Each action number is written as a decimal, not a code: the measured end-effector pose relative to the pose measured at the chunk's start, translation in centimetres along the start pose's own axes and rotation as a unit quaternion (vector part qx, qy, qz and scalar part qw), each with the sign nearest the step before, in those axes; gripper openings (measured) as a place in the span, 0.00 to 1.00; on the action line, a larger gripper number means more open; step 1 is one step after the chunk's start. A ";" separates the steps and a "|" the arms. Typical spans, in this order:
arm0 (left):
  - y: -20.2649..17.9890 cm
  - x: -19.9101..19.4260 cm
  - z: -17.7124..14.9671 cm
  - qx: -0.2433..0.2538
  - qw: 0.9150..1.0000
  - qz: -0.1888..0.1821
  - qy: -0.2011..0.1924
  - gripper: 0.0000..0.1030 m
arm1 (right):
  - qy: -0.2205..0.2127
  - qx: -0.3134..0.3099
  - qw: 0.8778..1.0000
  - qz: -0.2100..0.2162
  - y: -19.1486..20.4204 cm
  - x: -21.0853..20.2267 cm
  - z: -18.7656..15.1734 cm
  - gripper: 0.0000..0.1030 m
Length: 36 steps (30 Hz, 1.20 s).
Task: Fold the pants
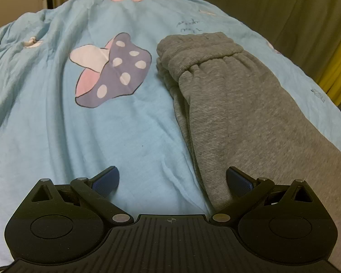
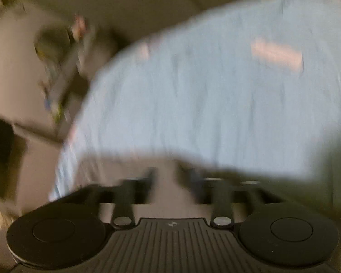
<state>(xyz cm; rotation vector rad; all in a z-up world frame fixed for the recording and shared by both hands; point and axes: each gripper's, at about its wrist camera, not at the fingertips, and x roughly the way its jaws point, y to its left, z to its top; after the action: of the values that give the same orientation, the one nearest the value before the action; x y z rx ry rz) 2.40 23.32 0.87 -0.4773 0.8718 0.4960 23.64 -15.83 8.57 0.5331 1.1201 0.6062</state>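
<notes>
Right half of the left wrist frame: grey pants (image 1: pixel 234 104) lie on the blue bedsheet (image 1: pixel 56 113), already doubled lengthwise, waistband (image 1: pixel 200 50) at upper centre-right, long axis running from there down to the lower right edge. Left gripper (image 1: pixel 172 178) hangs with jaws wide, empty; its right finger (image 1: pixel 239 180) overlaps the pants' left edge, whether touching is unclear, and its left finger sits over bare sheet. Mushroom print (image 1: pixel 111 70) sits left of the waistband. Right wrist frame is heavily blurred: right gripper (image 2: pixel 169 182) looks narrow, jaw state cannot be told, pants not identifiable there. Judgement: left gripper is nearer; next fold likely runs along that long axis.
</notes>
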 end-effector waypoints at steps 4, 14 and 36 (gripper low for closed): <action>0.1 -0.1 0.0 -0.003 1.000 -0.001 0.001 1.00 | 0.011 -0.085 0.992 -0.098 0.1 2.6 -1.7 0.28; 0.1 0.0 0.0 -0.007 1.000 -0.002 0.001 1.00 | -0.175 -0.029 0.978 -0.111 -0.8 -3.7 -0.9 0.06; 0.8 -0.2 0.2 -0.025 1.000 -0.010 -0.003 1.00 | -0.158 0.028 0.978 -0.136 -8.3 -9.2 -12.8 0.27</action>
<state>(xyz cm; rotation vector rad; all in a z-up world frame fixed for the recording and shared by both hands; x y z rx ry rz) 1.92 23.97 1.00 -0.5299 0.8500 0.5021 10.30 -26.95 4.69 0.4941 0.8888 0.2416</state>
